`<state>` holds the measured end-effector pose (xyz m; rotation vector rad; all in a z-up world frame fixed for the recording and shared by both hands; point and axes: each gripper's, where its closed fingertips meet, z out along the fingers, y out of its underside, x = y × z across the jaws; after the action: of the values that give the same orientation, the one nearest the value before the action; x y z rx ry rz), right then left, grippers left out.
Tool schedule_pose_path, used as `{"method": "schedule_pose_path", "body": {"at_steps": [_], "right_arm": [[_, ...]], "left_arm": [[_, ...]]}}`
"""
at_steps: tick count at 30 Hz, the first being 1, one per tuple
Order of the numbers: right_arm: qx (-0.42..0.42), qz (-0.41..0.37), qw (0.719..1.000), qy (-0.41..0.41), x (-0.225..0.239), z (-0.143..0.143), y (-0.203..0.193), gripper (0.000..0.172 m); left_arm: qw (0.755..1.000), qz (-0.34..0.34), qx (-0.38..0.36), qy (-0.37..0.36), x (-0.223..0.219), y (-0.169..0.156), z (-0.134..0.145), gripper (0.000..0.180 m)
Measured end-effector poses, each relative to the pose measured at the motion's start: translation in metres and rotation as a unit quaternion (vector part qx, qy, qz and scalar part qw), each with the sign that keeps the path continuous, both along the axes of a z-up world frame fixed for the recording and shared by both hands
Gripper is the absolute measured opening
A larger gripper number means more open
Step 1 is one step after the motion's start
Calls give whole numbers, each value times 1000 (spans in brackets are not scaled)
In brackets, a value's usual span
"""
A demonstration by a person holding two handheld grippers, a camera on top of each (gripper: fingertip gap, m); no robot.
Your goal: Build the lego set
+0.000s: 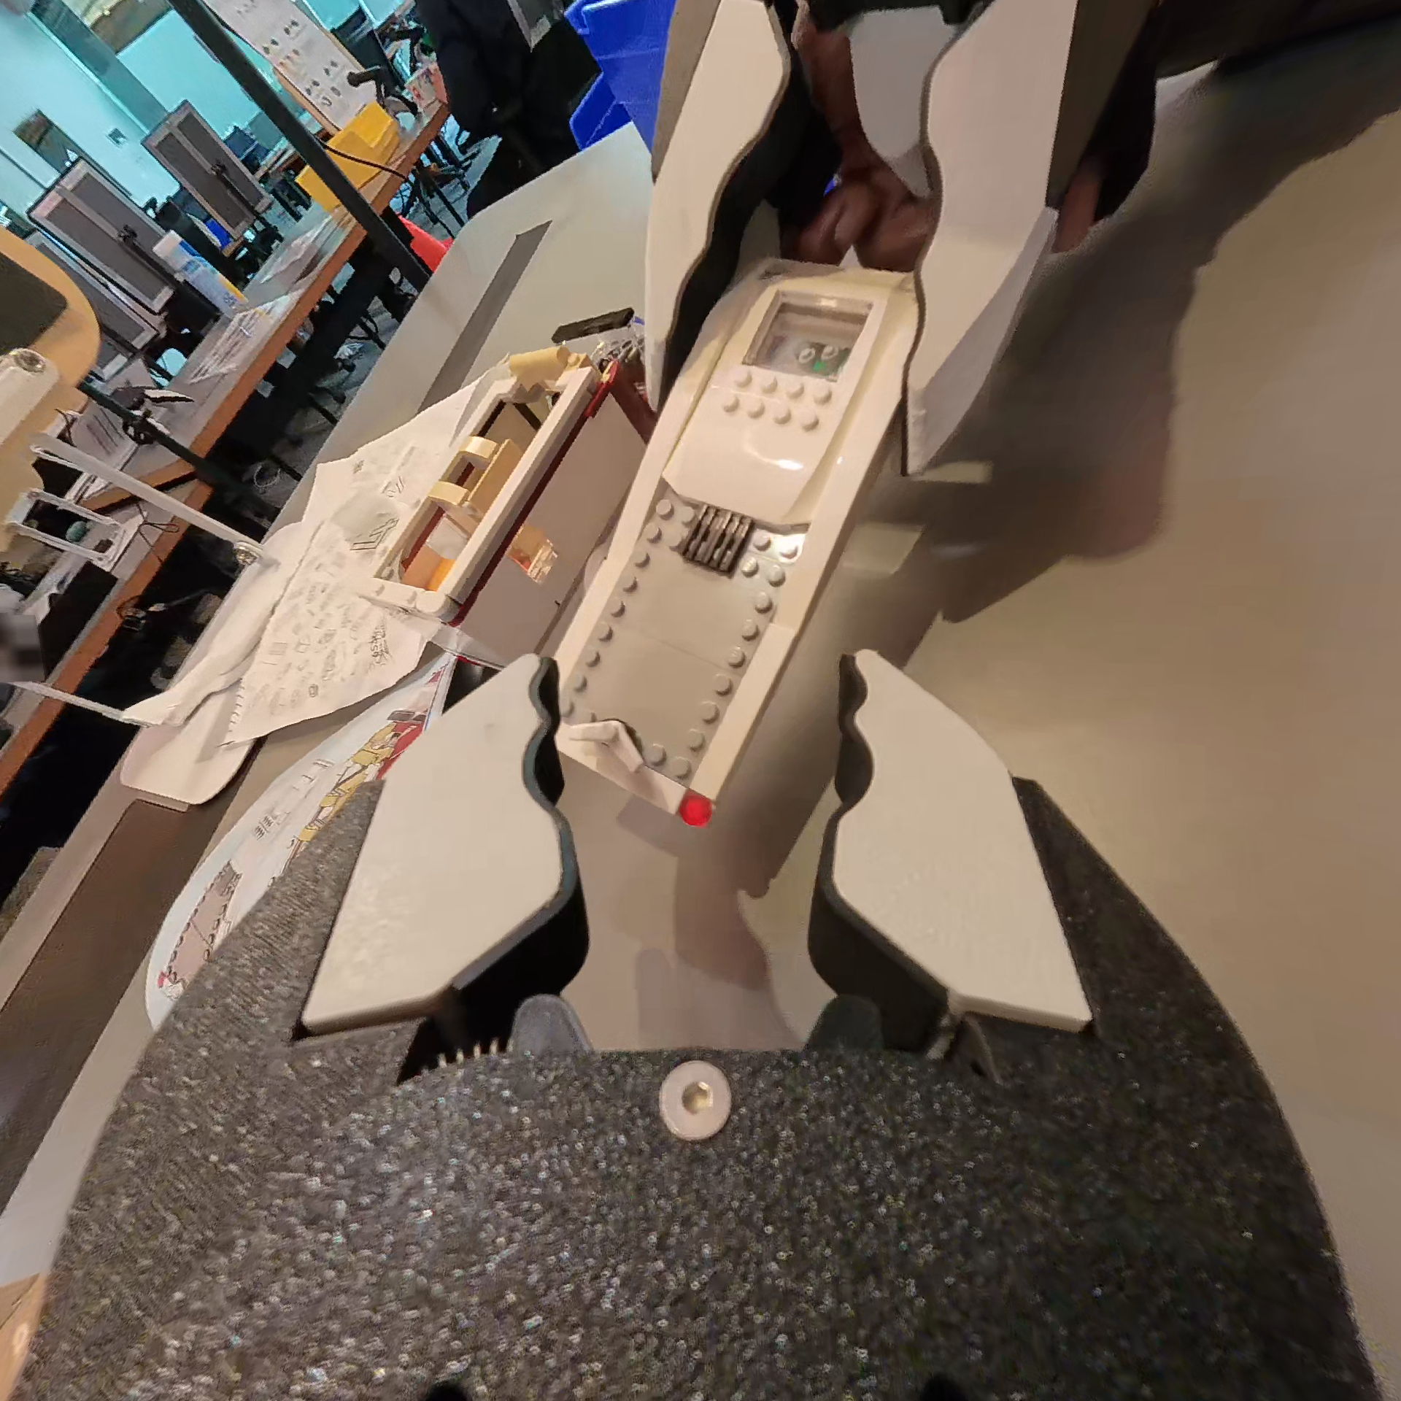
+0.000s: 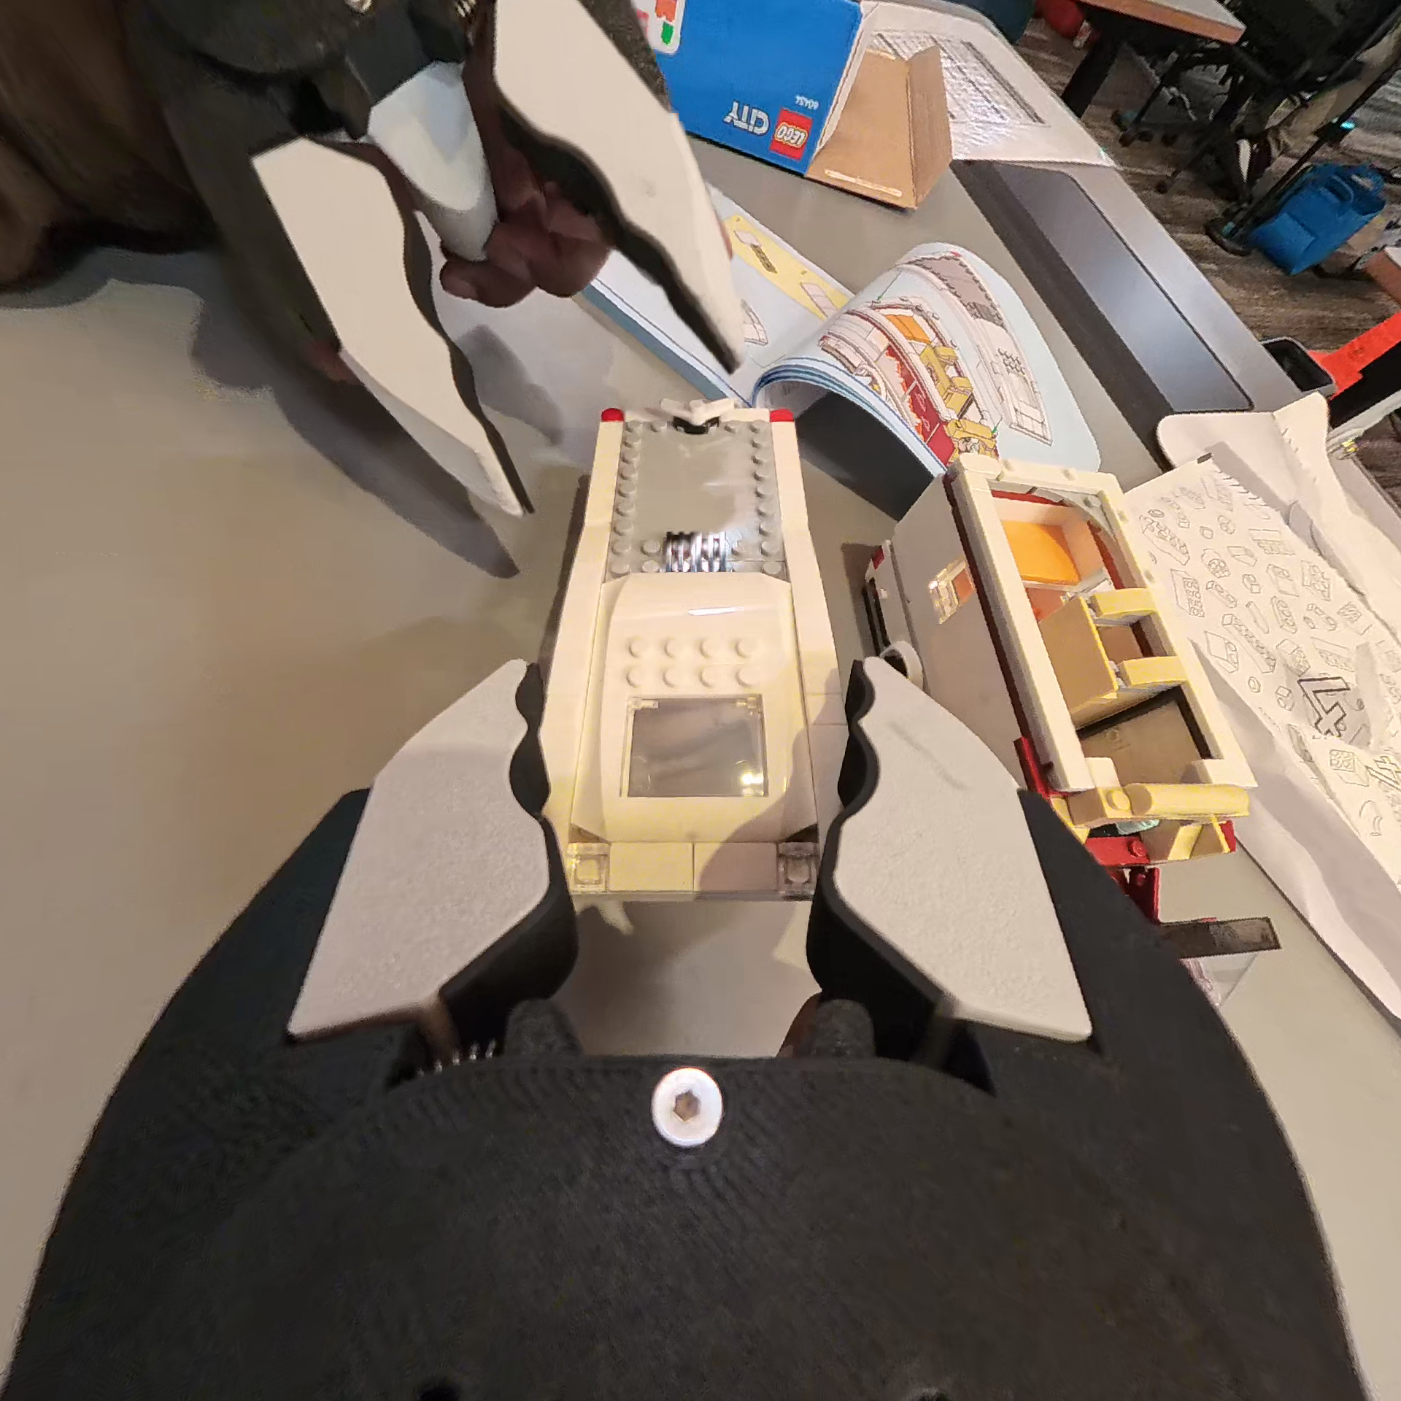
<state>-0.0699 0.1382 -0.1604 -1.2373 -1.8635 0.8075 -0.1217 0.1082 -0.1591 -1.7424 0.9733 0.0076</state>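
A: Left wrist view first, what's at the left gripper (image 1: 694, 728)?

B: Jaws spread wide, nothing clamped. The rear end of a long white brick-built roof piece (image 1: 728, 546) w/ a grey studded panel sits between the fingertips. The left fingertip (image 1: 542, 709) is right up against its edge; there's a clear gap on the other side. A red stud (image 1: 695, 810) marks the roof's near corner.

A: And the far end?

B: The right gripper (image 1: 788, 364) straddles it, one finger each side, near the clear window part. A hand (image 1: 857, 205) shows behind it. To the left of the roof lies a brick-built vehicle body (image 1: 485, 515), on its side, open interior w/ tan and orange bits. It rests partly on a crumpled printed paper bag (image 1: 303, 599). An illustrated booklet (image 1: 303, 819) lies nearer, all on the grey tabletop (image 1: 1175, 682).

A: Right wrist view?

B: Same roof piece (image 2: 694, 682), seen from its window end, flat on the tabletop (image 2: 189, 682). Right gripper (image 2: 694, 728) has it between the fingertips, jaws wide; can't tell if the pads actually press on it. Looks released rather than clenched.

A: Left gripper from here?

B: Left gripper (image 2: 622, 424) is up past the roof's rear end, tilted, jaws apart, clear of the bricks in this view. Vehicle body (image 2: 1061, 652) lies just right of the roof, not touching. Booklet (image 2: 932, 356) open behind it, paper bag (image 2: 1274, 606) at far right. A blue box (image 2: 758, 76) sits at the back of the tabletop.
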Motion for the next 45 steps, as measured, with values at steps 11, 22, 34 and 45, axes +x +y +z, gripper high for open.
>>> {"method": "schedule_pose_path", "body": {"at_steps": [11,22,34,45], "right_arm": [[16,32,999,1,1,1,-13,76],[14,55,998,11,3,6,-26,76],[16,65,998,17,2,7,-31,76],[26,66,997,21,1,4,-28,76]], "left_arm": [[993,-6,-90,79,8,10,-16,95],[974,-39,-146,169,23,9,-34,83],[970,-36,-138,196,28,10,-43,83],[978,-19,-121,171,28,11,-42,82]]}}
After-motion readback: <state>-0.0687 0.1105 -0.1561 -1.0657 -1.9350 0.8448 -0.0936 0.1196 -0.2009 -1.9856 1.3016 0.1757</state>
